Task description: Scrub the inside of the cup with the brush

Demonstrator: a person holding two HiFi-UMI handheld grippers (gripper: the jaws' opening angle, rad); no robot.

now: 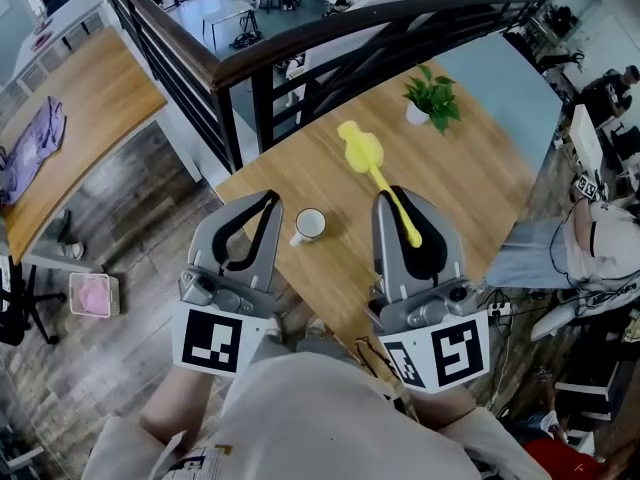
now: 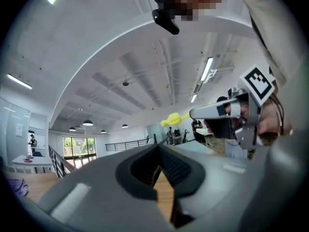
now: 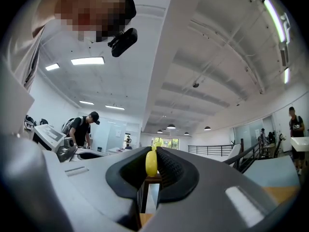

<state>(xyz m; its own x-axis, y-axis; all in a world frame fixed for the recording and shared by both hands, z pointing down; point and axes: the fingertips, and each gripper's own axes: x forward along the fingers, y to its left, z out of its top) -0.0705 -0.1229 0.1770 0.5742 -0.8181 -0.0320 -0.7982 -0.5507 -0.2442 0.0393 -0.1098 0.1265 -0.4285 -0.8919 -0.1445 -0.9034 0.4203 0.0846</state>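
R gripper (image 1: 404,196) was clamped on the brush (image 1: 362,151) handle. L gripper (image 1: 266,202) jaws were together, empty. Cup (image 1: 310,225) sat mid-frame on table (image 1: 480,168).

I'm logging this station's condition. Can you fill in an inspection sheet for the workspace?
Surface: wooden table, bare wood, no spill seen.
Job's things: white cup upright on the table, not held; yellow brush gripped by its handle, head pointing away from the person.
Clutter: potted plant near the far edge.
Grippers: left gripper shut, empty; right gripper shut on the yellow brush.
Cables: nothing seen on the table.
Surroundings: dark railing beyond the table, lower floor behind it; another person at the right edge.
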